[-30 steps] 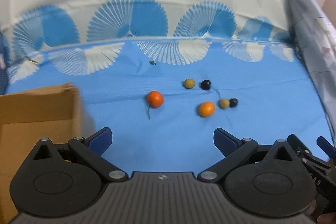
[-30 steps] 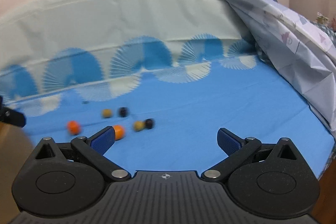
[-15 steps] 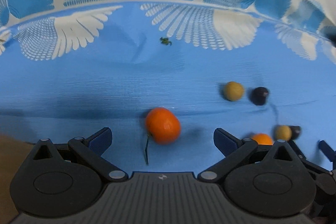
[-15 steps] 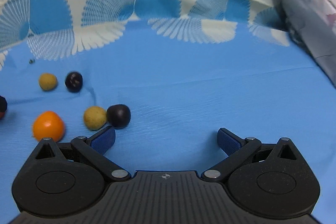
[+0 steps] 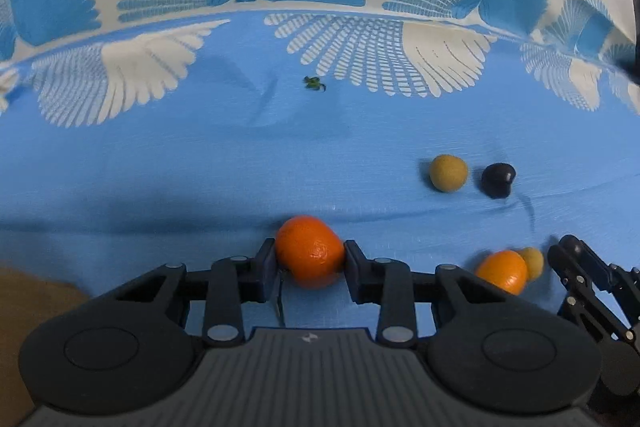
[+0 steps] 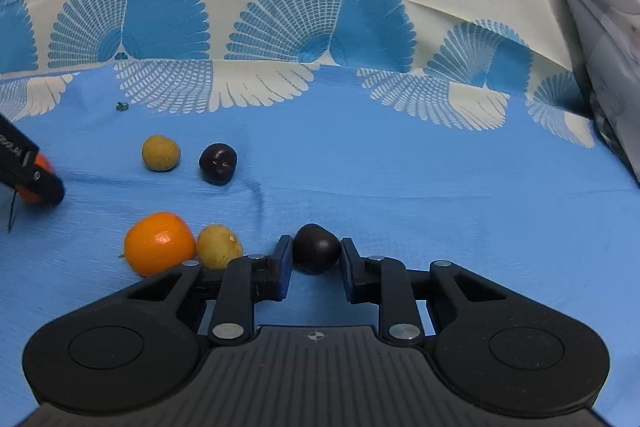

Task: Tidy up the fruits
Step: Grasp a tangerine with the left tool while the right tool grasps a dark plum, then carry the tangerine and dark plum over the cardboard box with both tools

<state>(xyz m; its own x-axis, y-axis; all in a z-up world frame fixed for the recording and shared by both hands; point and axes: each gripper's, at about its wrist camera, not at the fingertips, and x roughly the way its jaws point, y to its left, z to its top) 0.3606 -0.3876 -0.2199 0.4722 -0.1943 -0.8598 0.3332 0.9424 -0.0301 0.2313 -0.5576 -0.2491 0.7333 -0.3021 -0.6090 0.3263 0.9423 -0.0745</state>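
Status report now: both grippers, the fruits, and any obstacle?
Left gripper shut on orange. Right gripper shut on dark plum. Second orange and yellow fruit touching, just left of right jaws. Nothing blocking.

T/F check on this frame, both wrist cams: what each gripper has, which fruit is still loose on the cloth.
1. The left gripper is closed on an orange. True.
2. The right gripper holds a yellow fruit. False: its fingers sit on either side of a dark plum.
3. A second orange lies loose on the blue cloth, touching a yellow fruit. True.
4. The far dark plum lies left of the far yellow fruit in the right wrist view. False: it lies to its right.
5. All fruit is already gripped. False: four pieces lie loose.
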